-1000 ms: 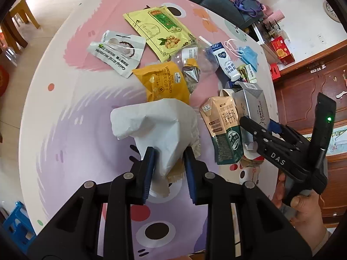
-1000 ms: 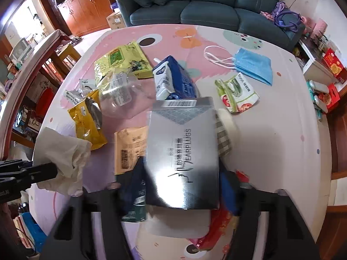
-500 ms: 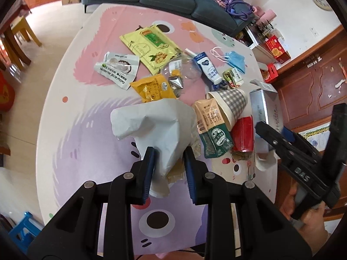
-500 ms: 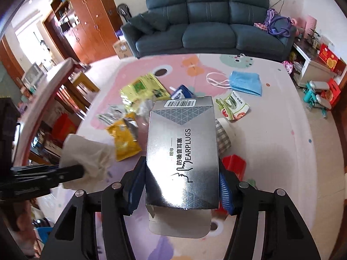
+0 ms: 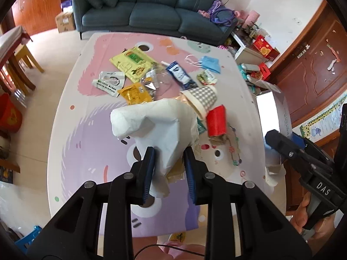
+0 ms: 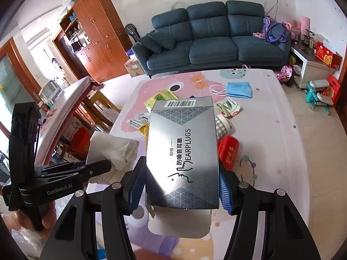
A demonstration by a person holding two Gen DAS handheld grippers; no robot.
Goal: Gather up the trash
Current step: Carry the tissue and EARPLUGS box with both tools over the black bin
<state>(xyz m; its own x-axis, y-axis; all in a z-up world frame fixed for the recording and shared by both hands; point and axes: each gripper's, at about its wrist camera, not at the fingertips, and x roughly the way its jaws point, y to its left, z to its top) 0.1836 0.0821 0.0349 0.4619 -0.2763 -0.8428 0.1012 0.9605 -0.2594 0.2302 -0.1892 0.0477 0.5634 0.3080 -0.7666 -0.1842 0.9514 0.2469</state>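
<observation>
Where tissue (image 5: 160, 127) bulges, orange packet (image 5: 135, 92) half hidden; table (image 5: 86, 130) beneath.

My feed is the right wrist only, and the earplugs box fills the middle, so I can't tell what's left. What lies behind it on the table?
Observer: A blue and white carton lies flat there, between the yellow-green bag and the blue mask.
Operator: Is the left grip on the tissue sound?
Observer: The left gripper has both fingers shut on the tissue, and a brownish scrap is pinched in with it.
Operator: And my box, seen from outside?
Observer: The earplugs box in the right gripper appears to have its far-end flaps open too.
</observation>
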